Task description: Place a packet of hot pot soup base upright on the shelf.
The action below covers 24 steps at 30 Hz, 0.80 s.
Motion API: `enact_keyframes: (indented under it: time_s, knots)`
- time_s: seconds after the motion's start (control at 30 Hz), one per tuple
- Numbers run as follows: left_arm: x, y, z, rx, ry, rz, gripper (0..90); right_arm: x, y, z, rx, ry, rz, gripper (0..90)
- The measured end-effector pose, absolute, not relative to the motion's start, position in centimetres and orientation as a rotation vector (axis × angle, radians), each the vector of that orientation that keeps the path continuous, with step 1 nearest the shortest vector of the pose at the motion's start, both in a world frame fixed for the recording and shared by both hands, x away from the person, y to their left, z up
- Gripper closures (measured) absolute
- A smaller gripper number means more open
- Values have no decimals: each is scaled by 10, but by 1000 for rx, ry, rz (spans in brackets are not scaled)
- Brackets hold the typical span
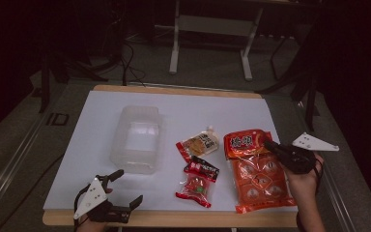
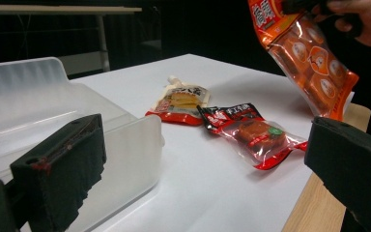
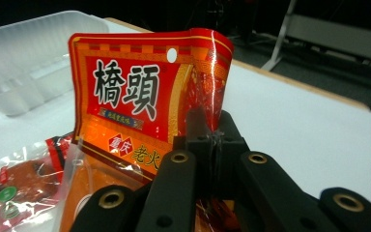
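I am holding the right gripper (image 1: 275,147) fully closed on the big orange bag (image 1: 257,169), with its jaws pinching the bag's upper right edge. In the right gripper view, the bag (image 3: 135,101) is standing up directly ahead of the jaws, its red label panel curling back over them, and the clamped edge is sitting between the two pads just below that curl. In the left gripper view, the same bag (image 2: 309,58) is hanging tilted, raised off the white table (image 2: 212,183) at its top end, with the person's hand (image 2: 367,21) above it.

I am keeping the left gripper (image 1: 125,186) wide open and holding nothing. It is sitting at the near edge of the table (image 1: 96,145), with its jaws spread well apart. Just ahead of its left jaw, the clear plastic tub (image 1: 137,140) is resting; in the left gripper view the tub's wall (image 2: 125,159) is standing close behind that jaw.

Between the two grippers, a small red packet (image 1: 198,183) is lying flat, just left of the bag. Beyond it, a pale pouch with a spout (image 1: 199,144) is lying flat, touching or nearly touching the packet's top edge. Both are lying well ahead and right of the left gripper.
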<state>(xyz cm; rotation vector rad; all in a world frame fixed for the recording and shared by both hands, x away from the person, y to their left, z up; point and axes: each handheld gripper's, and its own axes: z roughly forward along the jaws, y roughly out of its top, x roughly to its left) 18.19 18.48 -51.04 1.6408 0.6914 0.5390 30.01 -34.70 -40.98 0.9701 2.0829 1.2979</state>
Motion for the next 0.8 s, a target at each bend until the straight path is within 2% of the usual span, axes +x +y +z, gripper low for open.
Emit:
enact_keyframes:
  time_s: [0.4, 0.63, 0.8]
  knots:
    - [179, 176, -508, 1656, 660, 528, 15, 257, -340, -371, 809, 2038, 1495, 888]
    - [179, 170, -504, 1656, 638, 503, 15, 253, -325, -355, 743, 2021, 1513, 888]
    - [184, 161, -494, 1625, 621, 431, 15, 253, -314, -343, 710, 2007, 1546, 888]
